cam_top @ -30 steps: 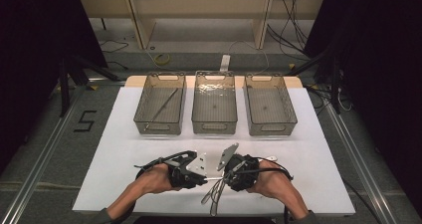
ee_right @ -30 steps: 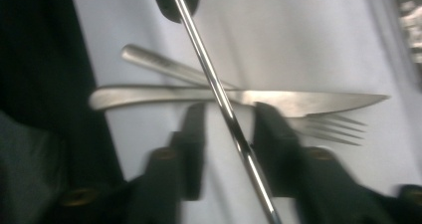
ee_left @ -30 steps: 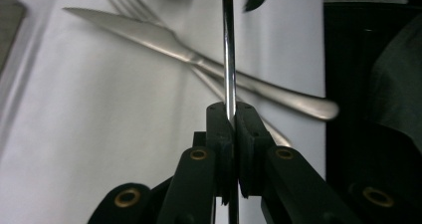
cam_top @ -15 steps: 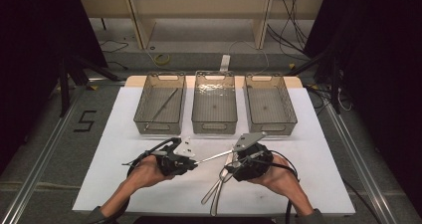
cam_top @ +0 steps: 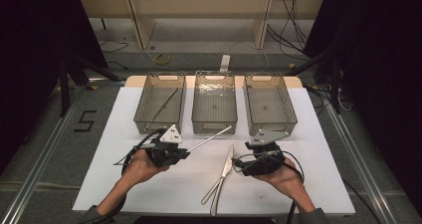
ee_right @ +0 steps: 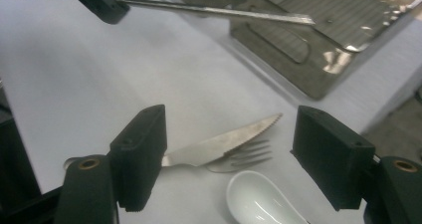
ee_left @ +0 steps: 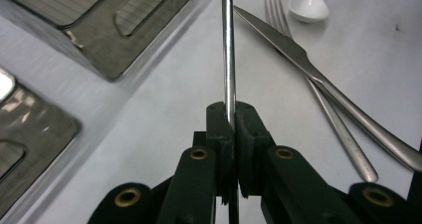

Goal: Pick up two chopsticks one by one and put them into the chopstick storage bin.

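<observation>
Tongs on the left are clamping a thin, round steel rod at frame centre, above the white table; right tongs are gaping wide over a serrated knife.

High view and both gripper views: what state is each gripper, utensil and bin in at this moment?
left gripper: shut on metal chopstick
metal chopstick: held off the table, tip toward the middle bin
right gripper: open, holding nothing
knife: flat on the table, lying across the fork
fork: flat on the table
white spoon: on the table, bowl up
left bin: holds one chopstick
middle bin: looks empty
right bin: looks empty
</observation>
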{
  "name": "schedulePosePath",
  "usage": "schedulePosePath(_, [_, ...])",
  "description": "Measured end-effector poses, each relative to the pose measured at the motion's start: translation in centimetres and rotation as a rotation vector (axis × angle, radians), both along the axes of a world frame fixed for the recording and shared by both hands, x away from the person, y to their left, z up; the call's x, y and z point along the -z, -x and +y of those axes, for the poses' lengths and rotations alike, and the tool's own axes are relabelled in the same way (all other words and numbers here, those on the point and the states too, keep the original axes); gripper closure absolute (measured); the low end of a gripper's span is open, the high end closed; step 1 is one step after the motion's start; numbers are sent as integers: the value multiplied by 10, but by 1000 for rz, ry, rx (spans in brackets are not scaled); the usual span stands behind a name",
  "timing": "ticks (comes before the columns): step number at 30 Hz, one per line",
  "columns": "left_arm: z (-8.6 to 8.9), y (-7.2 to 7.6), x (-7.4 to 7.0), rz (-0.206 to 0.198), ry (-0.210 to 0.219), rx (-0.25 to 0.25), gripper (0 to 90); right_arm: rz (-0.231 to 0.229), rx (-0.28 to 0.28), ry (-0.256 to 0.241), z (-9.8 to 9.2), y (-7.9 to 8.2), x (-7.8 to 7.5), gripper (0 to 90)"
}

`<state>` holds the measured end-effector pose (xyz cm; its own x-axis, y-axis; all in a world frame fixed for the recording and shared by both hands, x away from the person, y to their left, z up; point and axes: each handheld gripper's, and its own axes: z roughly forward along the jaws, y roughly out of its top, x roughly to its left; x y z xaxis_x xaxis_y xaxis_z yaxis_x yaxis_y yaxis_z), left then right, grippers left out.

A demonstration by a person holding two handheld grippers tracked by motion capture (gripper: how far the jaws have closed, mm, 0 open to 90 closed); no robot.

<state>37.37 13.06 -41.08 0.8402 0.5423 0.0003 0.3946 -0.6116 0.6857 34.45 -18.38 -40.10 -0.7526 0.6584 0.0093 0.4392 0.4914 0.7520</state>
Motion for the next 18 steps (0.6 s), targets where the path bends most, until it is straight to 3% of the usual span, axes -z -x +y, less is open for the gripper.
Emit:
schedulePosePath(6, [11,-5,-4,-7,32,-56,855,13,51,-82,-18,3,10,297])
schedulePosePath(18, [36,-15,-14,-29,80,-176,855,17,86,-105,-28,15,22,280])
